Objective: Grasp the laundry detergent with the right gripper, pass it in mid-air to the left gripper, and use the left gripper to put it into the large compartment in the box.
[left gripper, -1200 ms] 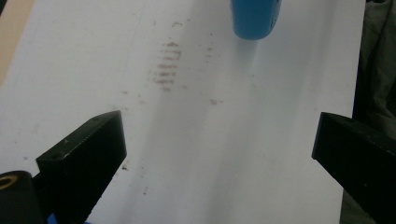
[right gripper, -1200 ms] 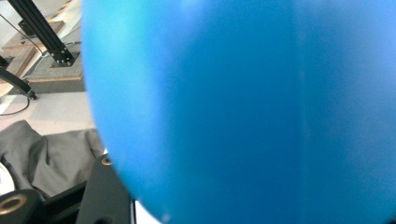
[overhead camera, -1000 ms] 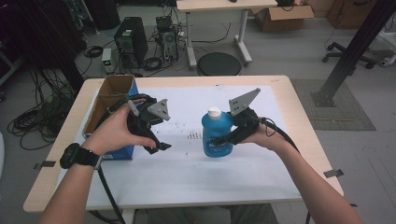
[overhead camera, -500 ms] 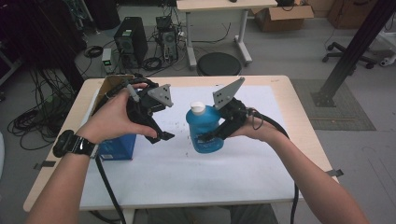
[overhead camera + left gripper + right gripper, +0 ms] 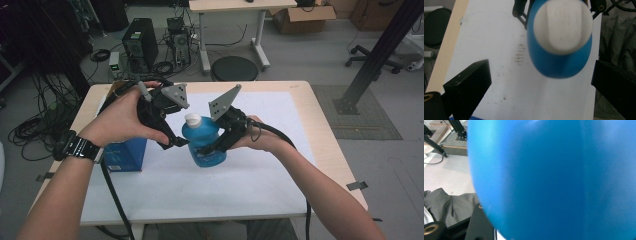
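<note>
Blue bottle [image 5: 204,145] clenched by right gripper [image 5: 212,149], lifted; left gripper [image 5: 541,82] spread near white cap [image 5: 562,26]; next, grip cap squarely.

bottle [image 5: 202,142] between both tongs, above table [image 5: 300,100] | box [image 5: 122,152] left

My right gripper [image 5: 207,148] has its jaw tips hidden behind the blue bottle [image 5: 204,142]. Up close, that bottle is blurred and cut off by the frame's top and right edges.
</note>
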